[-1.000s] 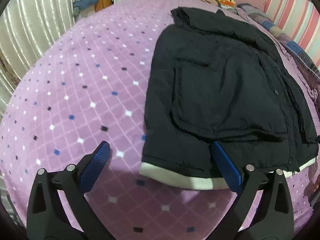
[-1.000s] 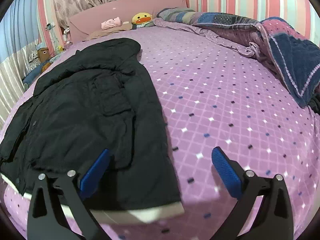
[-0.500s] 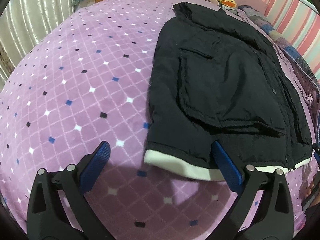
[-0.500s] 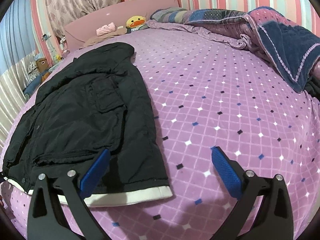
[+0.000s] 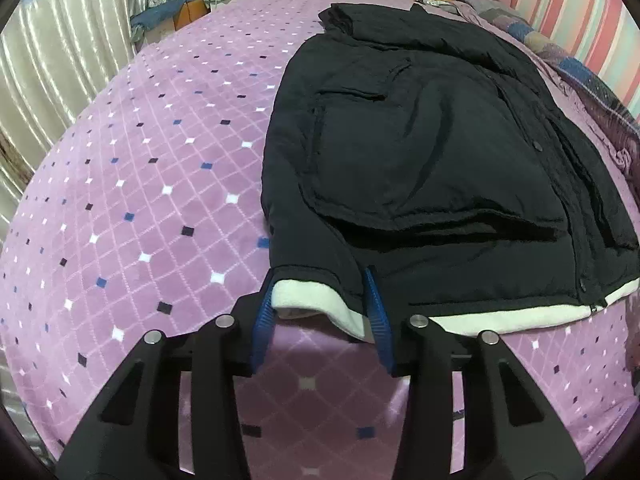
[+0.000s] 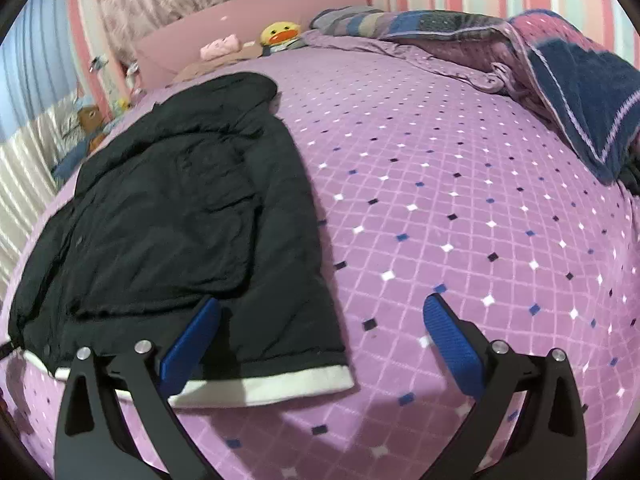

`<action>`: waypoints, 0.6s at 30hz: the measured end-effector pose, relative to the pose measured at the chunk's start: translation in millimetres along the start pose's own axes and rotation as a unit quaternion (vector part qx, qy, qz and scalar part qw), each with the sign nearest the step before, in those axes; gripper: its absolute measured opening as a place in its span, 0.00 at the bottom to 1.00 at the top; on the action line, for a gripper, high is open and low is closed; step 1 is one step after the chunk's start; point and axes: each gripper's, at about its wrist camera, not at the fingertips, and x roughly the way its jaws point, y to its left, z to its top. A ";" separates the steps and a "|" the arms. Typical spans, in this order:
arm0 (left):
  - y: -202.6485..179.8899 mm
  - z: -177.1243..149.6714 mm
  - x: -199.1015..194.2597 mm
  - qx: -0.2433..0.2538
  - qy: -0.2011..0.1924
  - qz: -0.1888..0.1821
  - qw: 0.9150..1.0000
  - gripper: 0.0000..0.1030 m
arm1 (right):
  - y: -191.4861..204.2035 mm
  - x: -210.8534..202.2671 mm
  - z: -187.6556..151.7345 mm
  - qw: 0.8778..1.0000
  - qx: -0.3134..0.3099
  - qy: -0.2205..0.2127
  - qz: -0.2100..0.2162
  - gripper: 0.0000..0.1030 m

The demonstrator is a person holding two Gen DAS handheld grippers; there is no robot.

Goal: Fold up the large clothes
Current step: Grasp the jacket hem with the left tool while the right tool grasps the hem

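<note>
A black jacket (image 5: 432, 152) with a white hem band lies spread flat on a purple diamond-patterned bed cover (image 5: 140, 200). My left gripper (image 5: 320, 308) is shut on the near left corner of the white hem (image 5: 308, 294), its blue pads pinching the bunched fabric. In the right wrist view the same jacket (image 6: 180, 216) lies at left. My right gripper (image 6: 320, 332) is open, low over the jacket's near right hem corner (image 6: 304, 380), with one pad over the black fabric and the other over the bare cover.
A rumpled blue and purple quilt (image 6: 560, 72) lies along the bed's right side. A yellow duck toy (image 6: 280, 34) and a pink headboard (image 6: 248, 12) are at the far end. Striped curtains (image 5: 52, 80) and boxes (image 5: 184, 12) flank the left.
My left gripper moved onto the hem's left corner and shut on it. My right gripper dropped lower and closer to the hem's right corner and stayed open.
</note>
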 end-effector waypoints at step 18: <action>-6.4 -0.7 1.4 0.018 -0.001 0.023 1.000 0.40 | -1.4 18.1 -12.9 0.991 -0.002 0.094 0.093 0.78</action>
